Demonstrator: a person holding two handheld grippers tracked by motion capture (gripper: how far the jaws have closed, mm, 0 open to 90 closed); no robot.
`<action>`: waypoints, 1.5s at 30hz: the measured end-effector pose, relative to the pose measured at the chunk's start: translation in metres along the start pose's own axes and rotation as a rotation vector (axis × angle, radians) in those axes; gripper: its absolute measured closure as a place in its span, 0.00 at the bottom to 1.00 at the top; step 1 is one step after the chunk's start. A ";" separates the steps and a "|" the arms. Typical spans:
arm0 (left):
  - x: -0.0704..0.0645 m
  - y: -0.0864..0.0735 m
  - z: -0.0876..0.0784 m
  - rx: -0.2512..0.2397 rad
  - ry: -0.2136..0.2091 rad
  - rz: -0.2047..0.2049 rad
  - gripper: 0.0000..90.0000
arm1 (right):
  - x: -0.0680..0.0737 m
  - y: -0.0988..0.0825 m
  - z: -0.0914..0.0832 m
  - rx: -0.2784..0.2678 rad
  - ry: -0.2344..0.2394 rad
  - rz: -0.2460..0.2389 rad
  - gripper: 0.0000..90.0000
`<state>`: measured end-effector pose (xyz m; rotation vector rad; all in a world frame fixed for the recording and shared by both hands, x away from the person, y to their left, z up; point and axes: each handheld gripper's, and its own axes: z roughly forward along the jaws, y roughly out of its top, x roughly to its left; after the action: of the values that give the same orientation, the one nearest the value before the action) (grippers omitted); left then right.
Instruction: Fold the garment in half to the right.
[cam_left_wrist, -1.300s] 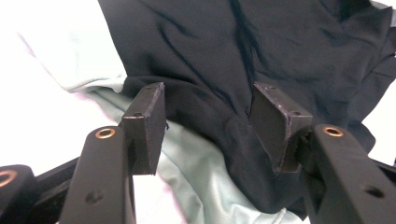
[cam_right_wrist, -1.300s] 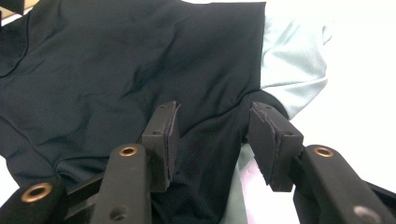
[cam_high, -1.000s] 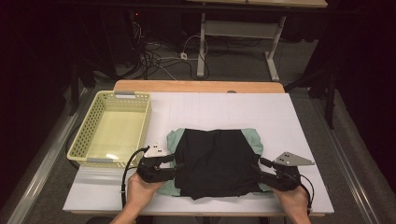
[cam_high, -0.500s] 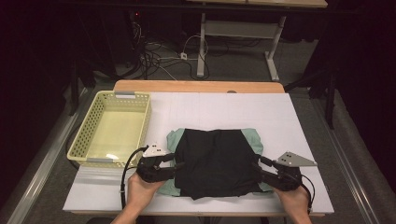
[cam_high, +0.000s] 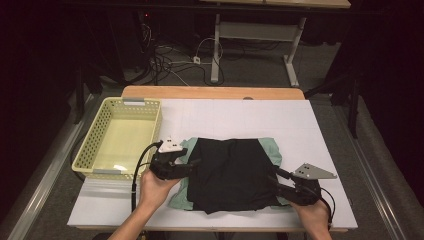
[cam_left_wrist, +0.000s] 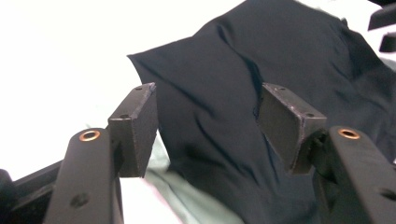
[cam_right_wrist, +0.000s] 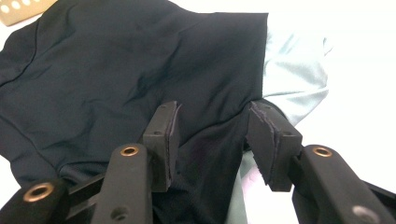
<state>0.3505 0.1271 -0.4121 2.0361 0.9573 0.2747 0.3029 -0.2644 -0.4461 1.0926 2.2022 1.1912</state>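
Left claw (cam_high: 192, 164) sits at the black garment's (cam_high: 232, 172) left edge in the lower middle of the high view; its jaws have just been opening and now stand spread, the dark cloth lying between and beyond them without being pressed, as the left gripper view shows. Right claw (cam_high: 276, 175) reaches the garment's lower right edge, jaws apart with a fold of black fabric rising between them; whether they pinch it I cannot tell. A pale green garment (cam_high: 269, 148) peeks out beneath the black one on the white surface (cam_high: 225, 115). A yellow basket (cam_high: 95, 142) stands at the left.
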 end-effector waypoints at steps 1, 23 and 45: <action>0.003 0.004 0.002 0.003 -0.006 -0.018 0.40 | 0.001 0.000 -0.001 -0.004 -0.003 -0.002 0.60; 0.055 0.042 0.069 0.205 0.085 -0.159 0.33 | 0.003 0.001 0.003 0.004 -0.007 -0.024 0.58; 0.069 0.028 0.085 0.241 0.019 -0.267 0.37 | 0.006 0.002 0.003 0.016 0.009 -0.021 0.57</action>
<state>0.4550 0.1152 -0.4531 2.0913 1.3114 0.0353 0.3020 -0.2579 -0.4463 1.0702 2.2277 1.1741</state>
